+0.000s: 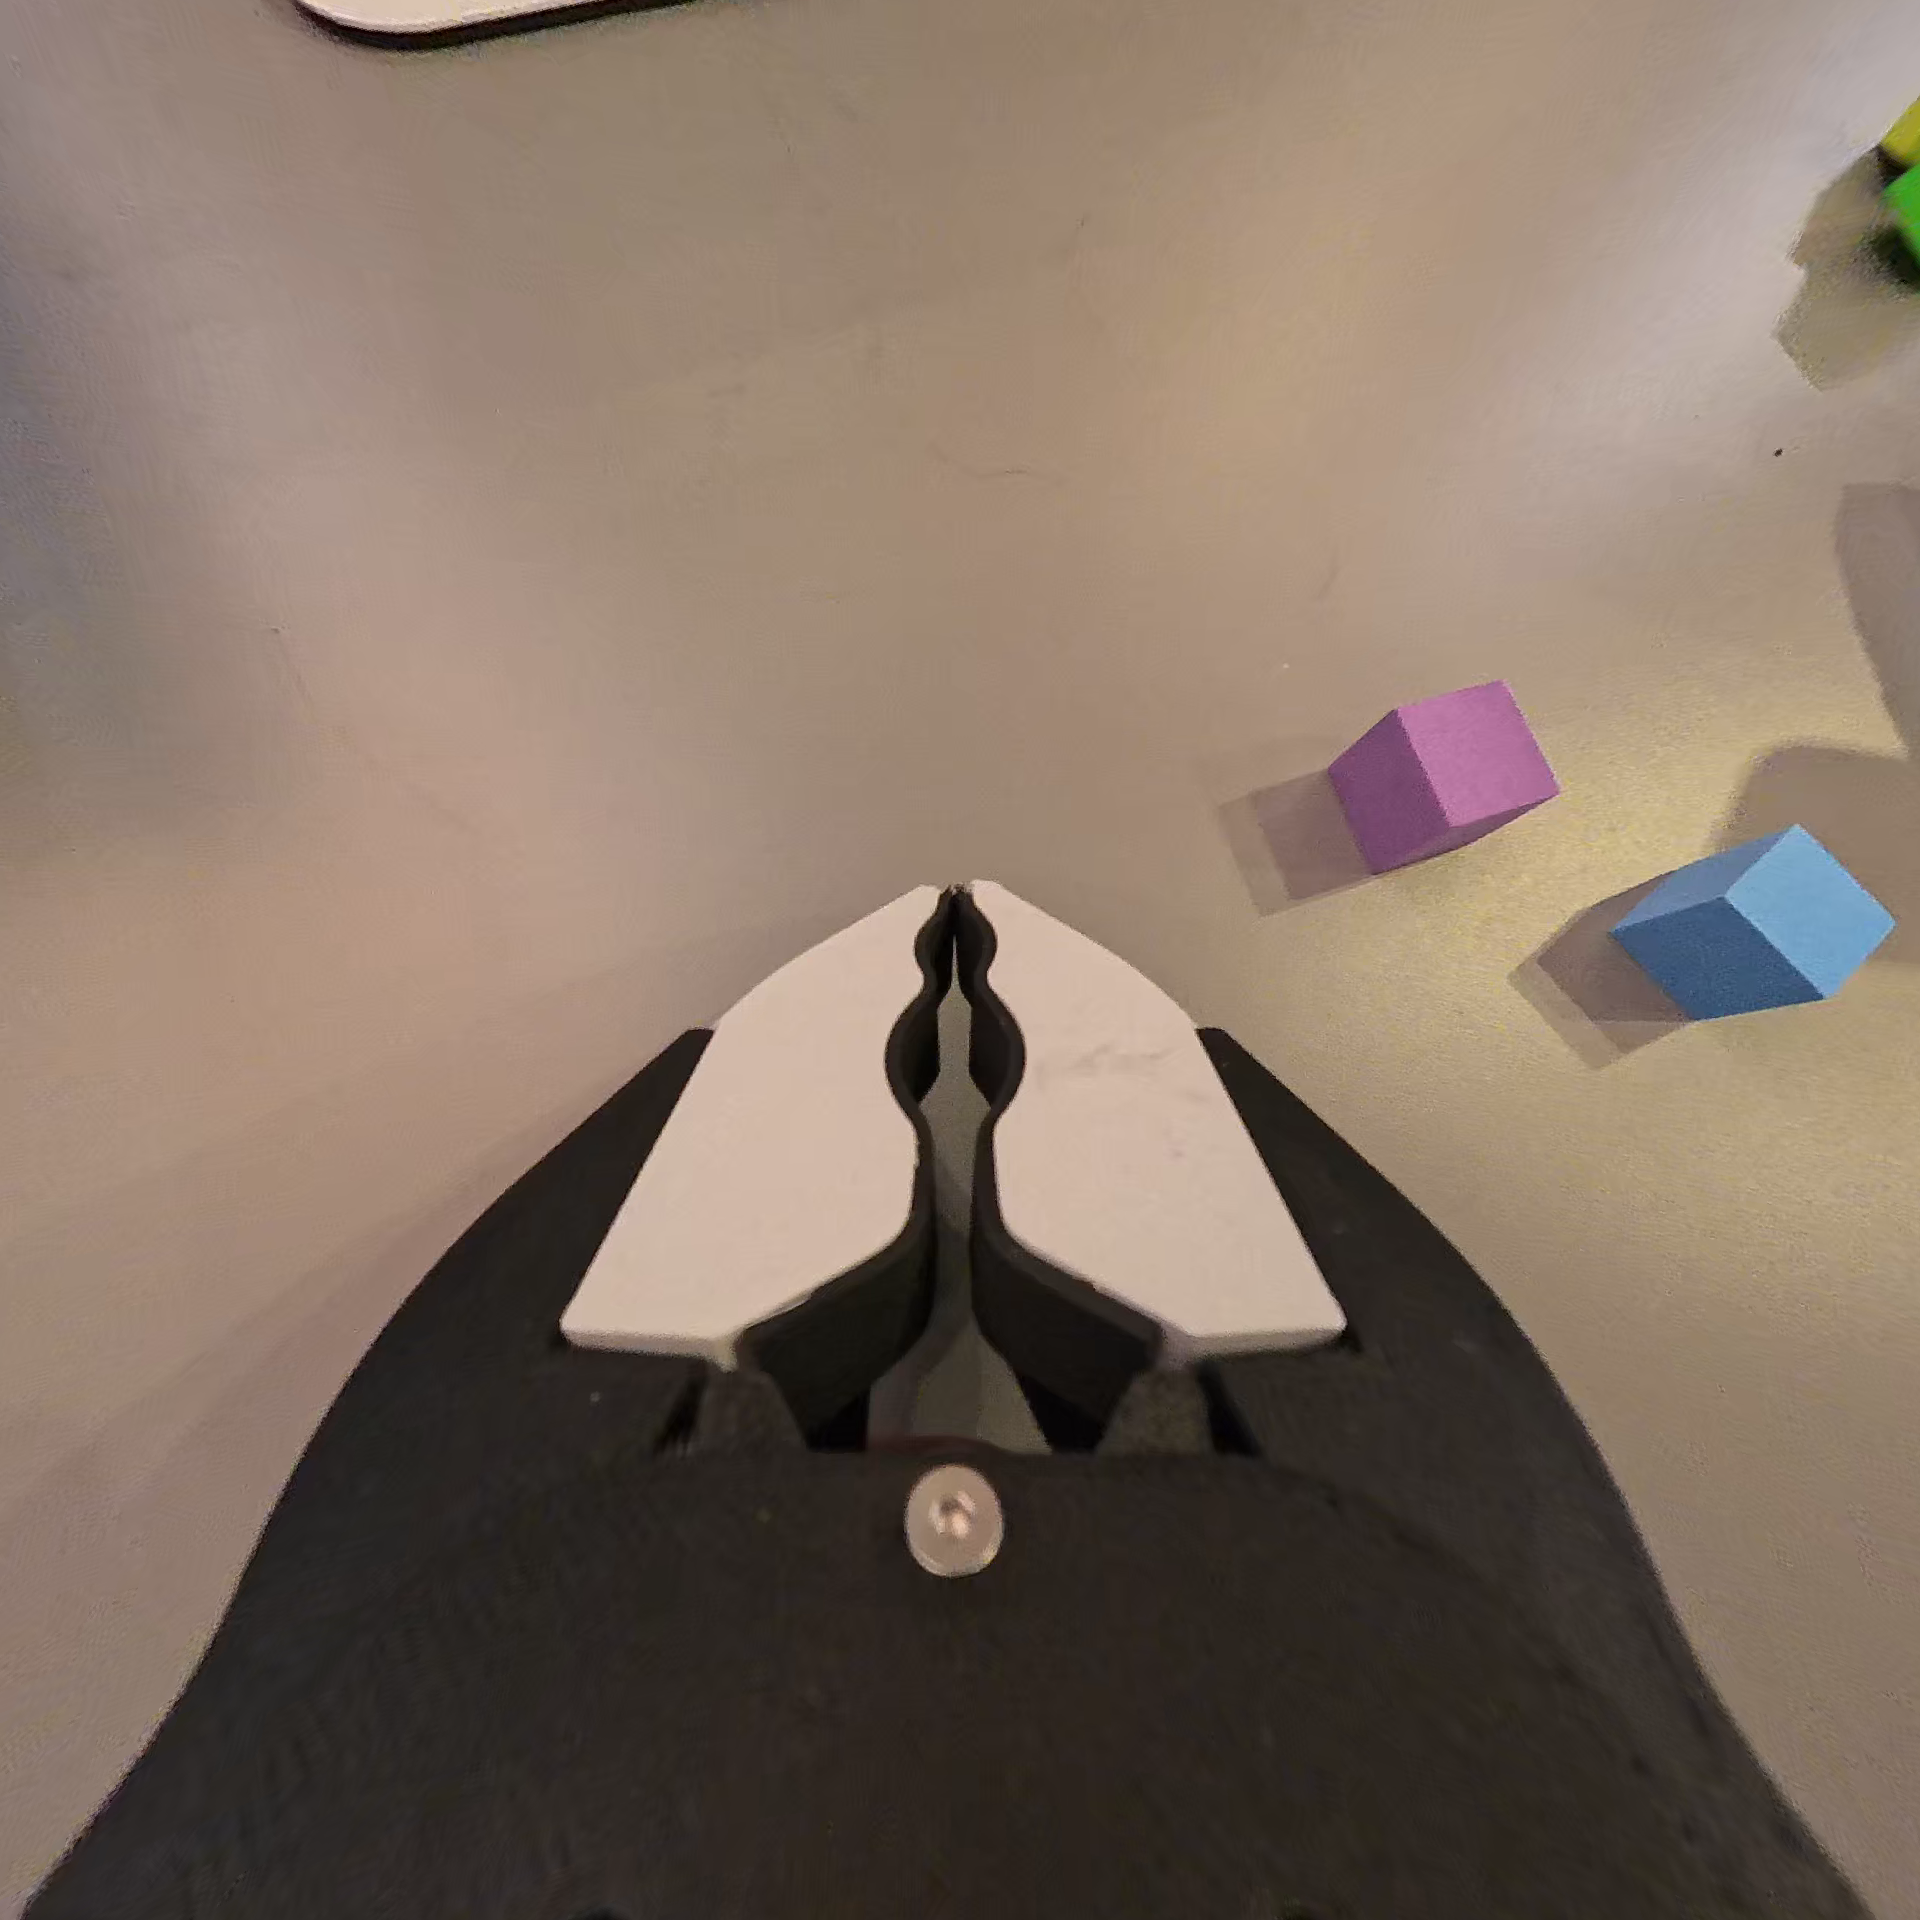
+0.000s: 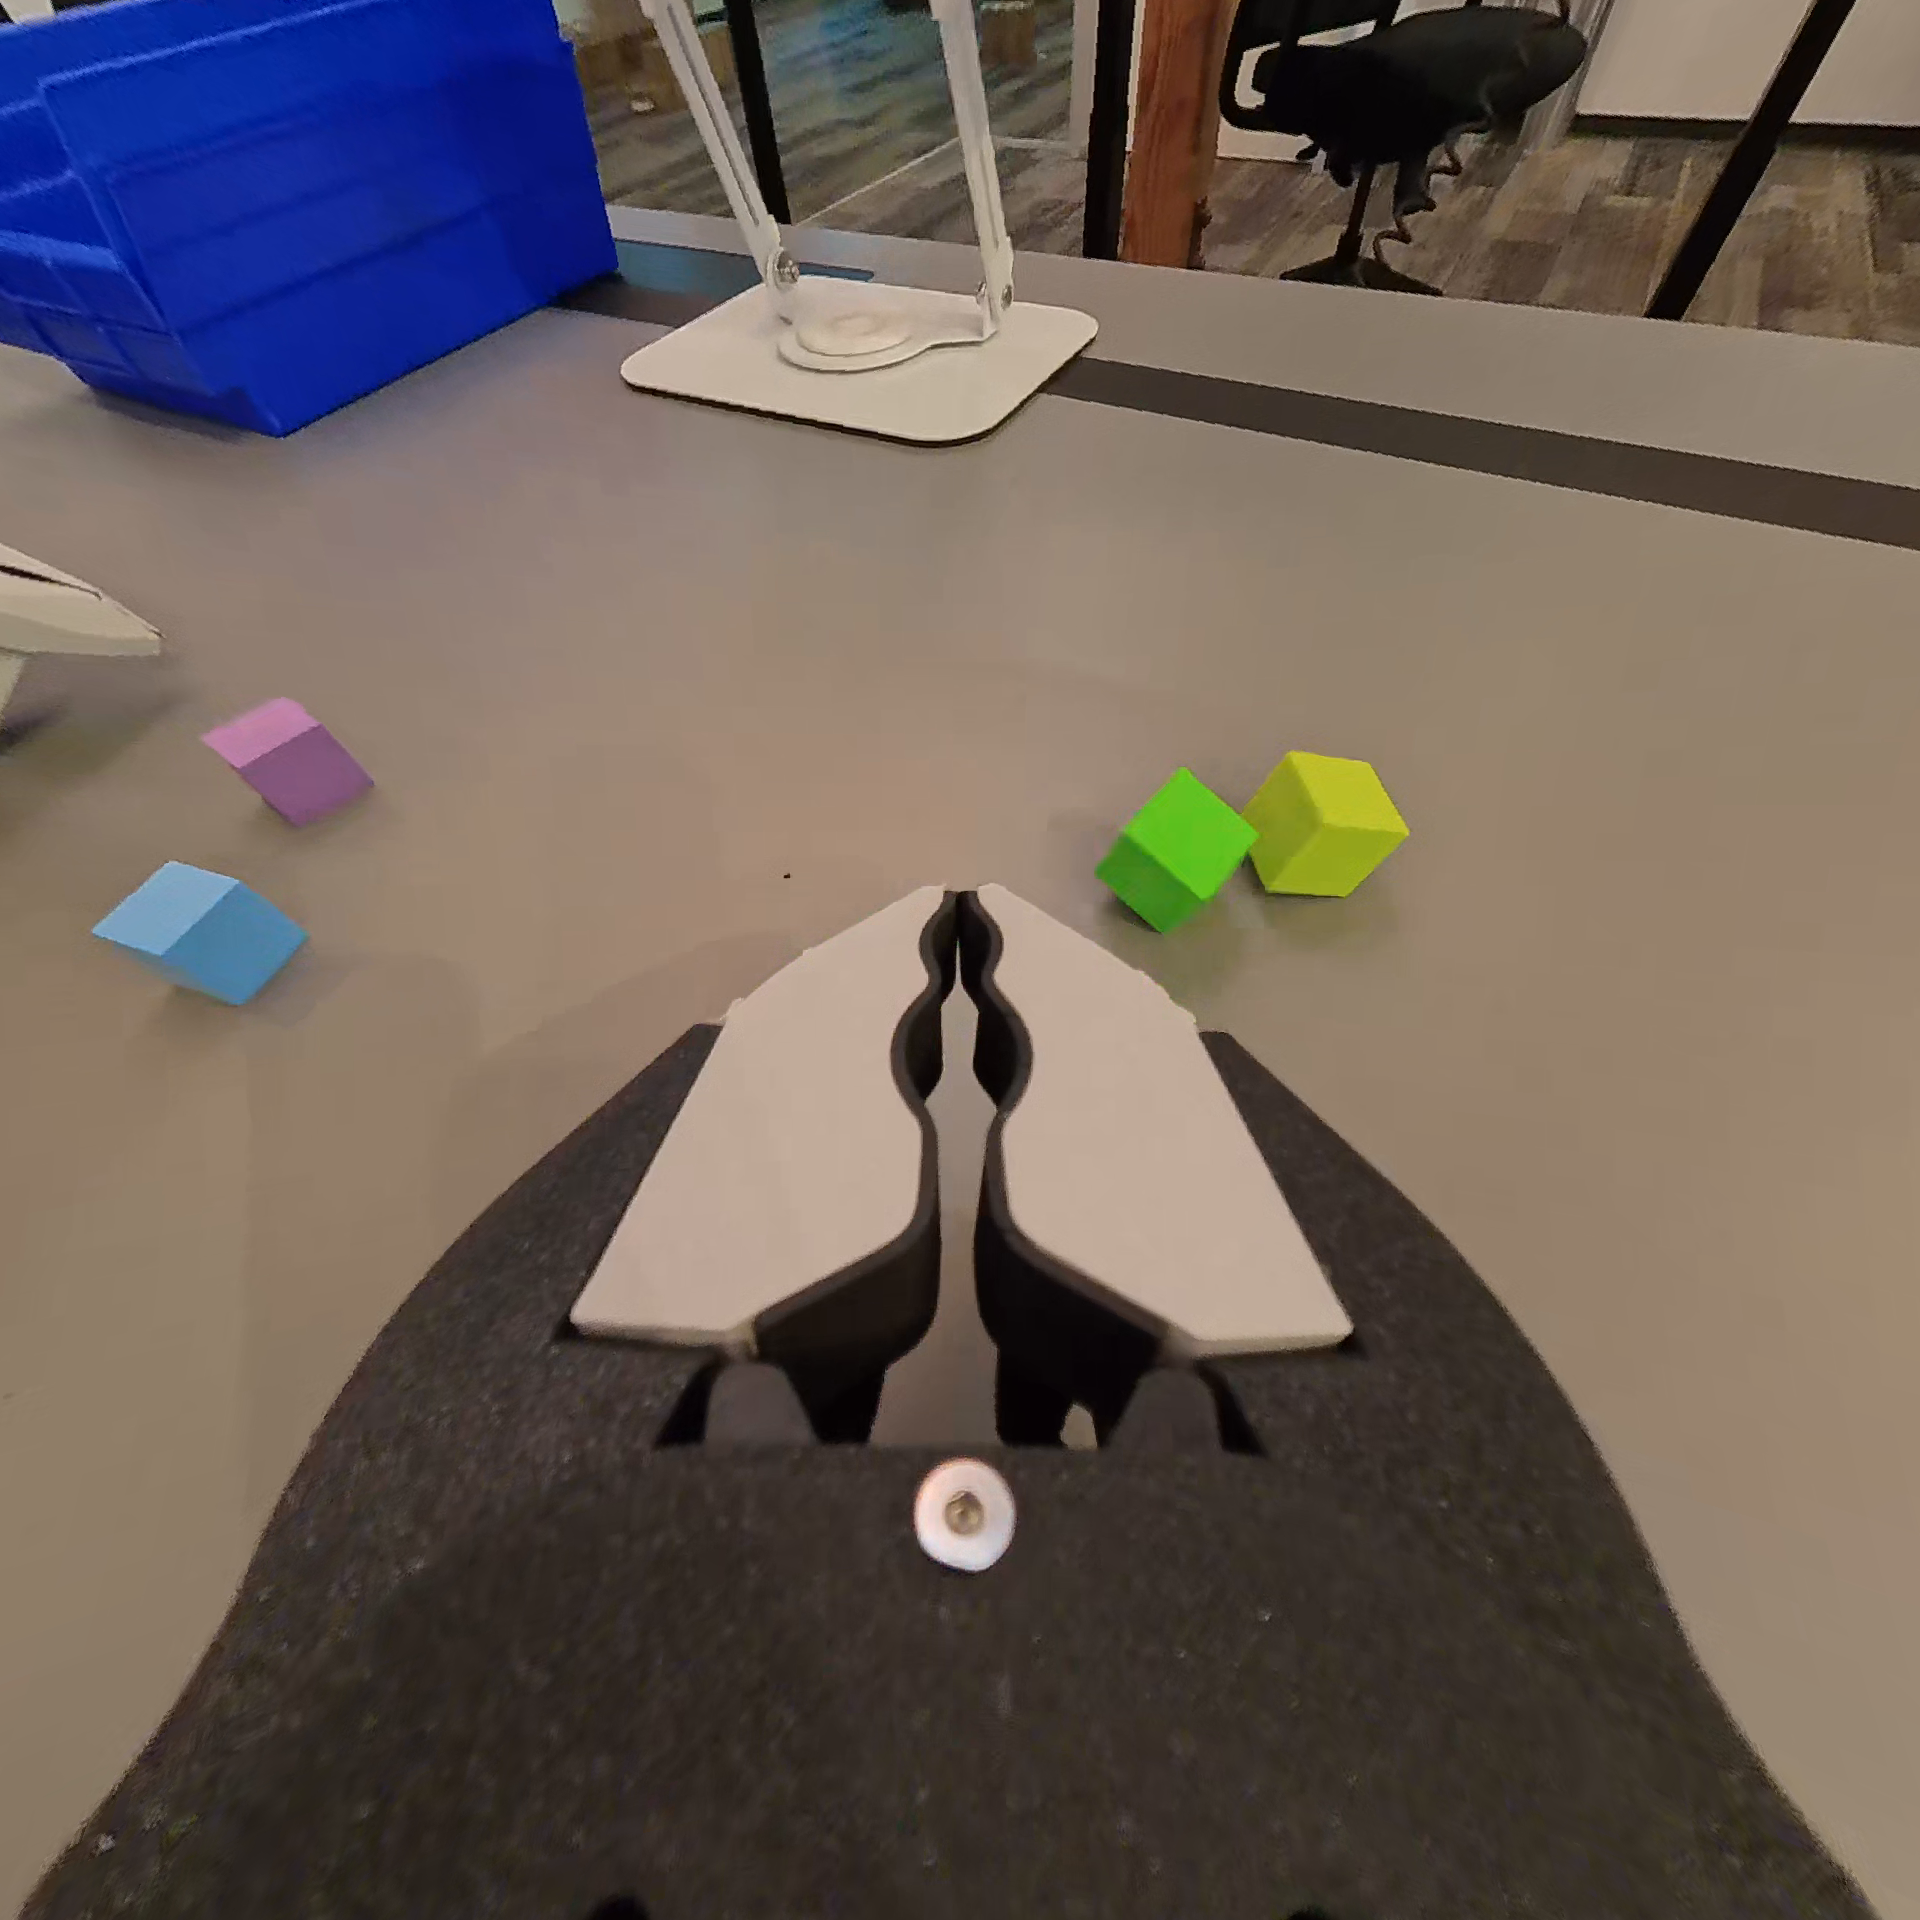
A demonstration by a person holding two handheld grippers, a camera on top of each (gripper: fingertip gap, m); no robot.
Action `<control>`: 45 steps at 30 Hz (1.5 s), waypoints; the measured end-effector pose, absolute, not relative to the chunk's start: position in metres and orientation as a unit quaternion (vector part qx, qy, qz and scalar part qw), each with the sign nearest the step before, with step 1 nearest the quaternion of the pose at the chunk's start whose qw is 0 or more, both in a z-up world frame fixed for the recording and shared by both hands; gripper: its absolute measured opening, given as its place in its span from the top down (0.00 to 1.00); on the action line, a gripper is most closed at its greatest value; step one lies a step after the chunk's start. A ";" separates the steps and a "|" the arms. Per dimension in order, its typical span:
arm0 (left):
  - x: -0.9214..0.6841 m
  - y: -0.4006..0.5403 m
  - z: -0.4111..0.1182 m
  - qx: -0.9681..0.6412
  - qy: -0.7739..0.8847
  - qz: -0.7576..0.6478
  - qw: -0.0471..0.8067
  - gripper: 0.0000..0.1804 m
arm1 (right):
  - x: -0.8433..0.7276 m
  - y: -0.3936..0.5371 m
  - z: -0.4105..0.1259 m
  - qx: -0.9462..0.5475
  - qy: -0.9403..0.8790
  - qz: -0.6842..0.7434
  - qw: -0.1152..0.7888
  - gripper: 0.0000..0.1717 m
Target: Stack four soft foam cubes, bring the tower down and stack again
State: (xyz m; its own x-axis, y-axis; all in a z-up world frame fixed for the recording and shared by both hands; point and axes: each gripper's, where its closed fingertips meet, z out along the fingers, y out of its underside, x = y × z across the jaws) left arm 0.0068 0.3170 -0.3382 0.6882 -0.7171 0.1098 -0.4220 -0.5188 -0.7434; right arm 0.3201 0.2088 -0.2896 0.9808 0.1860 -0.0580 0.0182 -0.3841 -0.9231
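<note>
Four foam cubes lie loose on the grey tabletop (image 2: 1039, 623), none stacked. The purple cube (image 2: 289, 761) and blue cube (image 2: 203, 932) sit near each other toward the left side; the green cube (image 2: 1176, 849) and yellow-green cube (image 2: 1325, 824) touch on the right. The left gripper (image 1: 954, 891) and right gripper (image 2: 956, 894) both hang above the tabletop, fingertips together on nothing. A white stand base (image 2: 862, 364) and blue bins (image 2: 291, 208) sit toward the far edge.

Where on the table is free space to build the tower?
The widest bare patch lies between the purple cube and green cube, ahead of the right tool. It is crowded where the green cube and yellow-green cube touch.
</note>
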 end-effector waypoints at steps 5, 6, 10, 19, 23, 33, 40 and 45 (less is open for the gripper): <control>0.007 0.318 -0.335 -0.839 0.340 -0.208 0.370 1.00 | 0.312 0.210 -0.297 -0.839 -0.092 0.061 0.533 1.00; 0.007 0.318 -0.334 -0.838 0.340 -0.209 0.373 1.00 | 0.310 0.210 -0.299 -0.841 -0.098 0.055 0.529 1.00; 0.006 0.321 -0.333 -0.838 0.334 -0.223 0.370 1.00 | 0.304 0.211 -0.306 -0.850 -0.124 0.034 0.511 1.00; 0.016 0.333 -0.333 -0.831 0.348 -0.238 0.363 1.00 | 0.300 0.212 -0.313 -0.858 -0.139 0.029 0.493 1.00; 0.024 0.337 -0.332 -0.823 0.365 -0.242 0.361 1.00 | 0.297 0.212 -0.316 -0.861 -0.153 0.021 0.484 1.00; 0.039 0.322 -0.309 -0.760 0.401 -0.332 0.389 1.00 | 0.297 0.218 -0.316 -0.860 -0.161 0.030 0.484 1.00; 0.059 0.276 -0.300 -0.676 0.511 -0.370 0.382 0.89 | 0.295 0.217 -0.317 -0.859 -0.171 0.026 0.482 1.00; 0.066 0.258 -0.305 -0.645 0.567 -0.332 0.391 0.75 | 0.291 0.216 -0.319 -0.860 -0.185 0.023 0.475 1.00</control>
State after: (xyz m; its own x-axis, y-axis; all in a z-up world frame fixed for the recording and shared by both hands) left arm 0.0664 0.2585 -0.3052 0.1365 -0.9905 -0.0152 -0.4722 -0.0515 -0.8800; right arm 0.2914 0.2159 -0.3192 0.9302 0.3407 0.1367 0.2969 -0.4792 -0.8259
